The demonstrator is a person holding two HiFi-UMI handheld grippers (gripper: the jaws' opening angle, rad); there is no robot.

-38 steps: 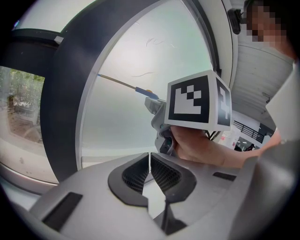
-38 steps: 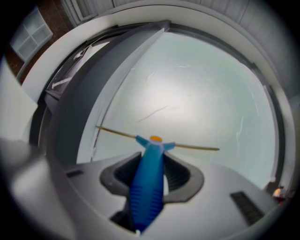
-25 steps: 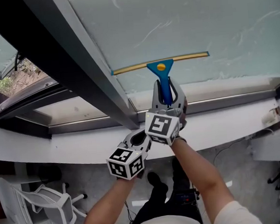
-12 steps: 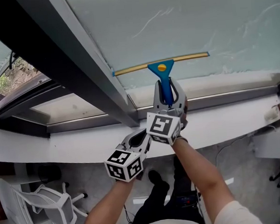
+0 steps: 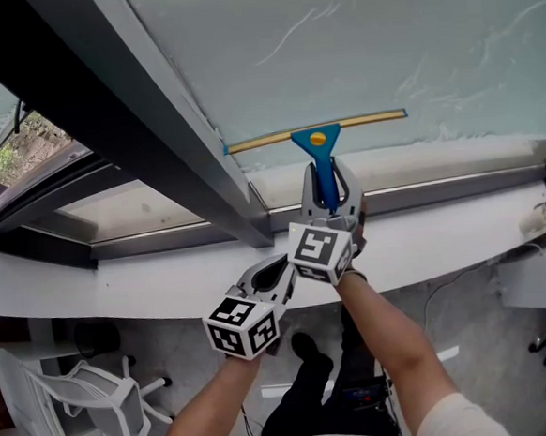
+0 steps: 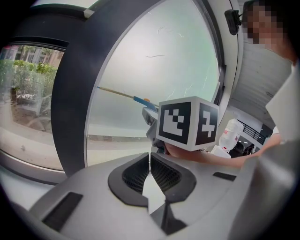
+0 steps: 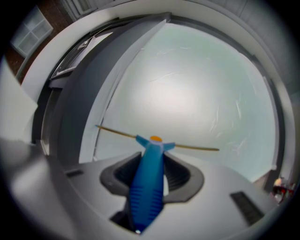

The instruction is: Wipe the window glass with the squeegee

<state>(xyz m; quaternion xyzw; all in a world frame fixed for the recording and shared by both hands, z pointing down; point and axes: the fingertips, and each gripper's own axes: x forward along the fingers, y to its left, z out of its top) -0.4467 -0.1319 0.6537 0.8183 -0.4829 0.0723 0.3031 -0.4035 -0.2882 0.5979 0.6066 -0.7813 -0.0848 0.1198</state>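
The squeegee (image 5: 317, 141) has a blue handle, an orange button and a long yellow blade. Its blade lies flat against the lower part of the window glass (image 5: 363, 45). My right gripper (image 5: 328, 197) is shut on the blue handle (image 7: 149, 180), just below the blade (image 7: 197, 147). The blade's left end sits next to the dark window frame post (image 5: 144, 128). My left gripper (image 5: 276, 276) hangs lower and to the left, shut with nothing in it. In the left gripper view the squeegee (image 6: 138, 99) shows beyond the right gripper's marker cube (image 6: 187, 123).
A white sill (image 5: 426, 243) runs below the glass. Streaks of water mark the glass (image 7: 225, 112). An open side window (image 5: 23, 147) shows greenery at left. A white chair (image 5: 89, 396) stands on the floor below. A white bottle (image 6: 229, 133) stands at right.
The squeegee and my right gripper have slid slightly down and right on the glass. My left gripper has drifted a little lower.
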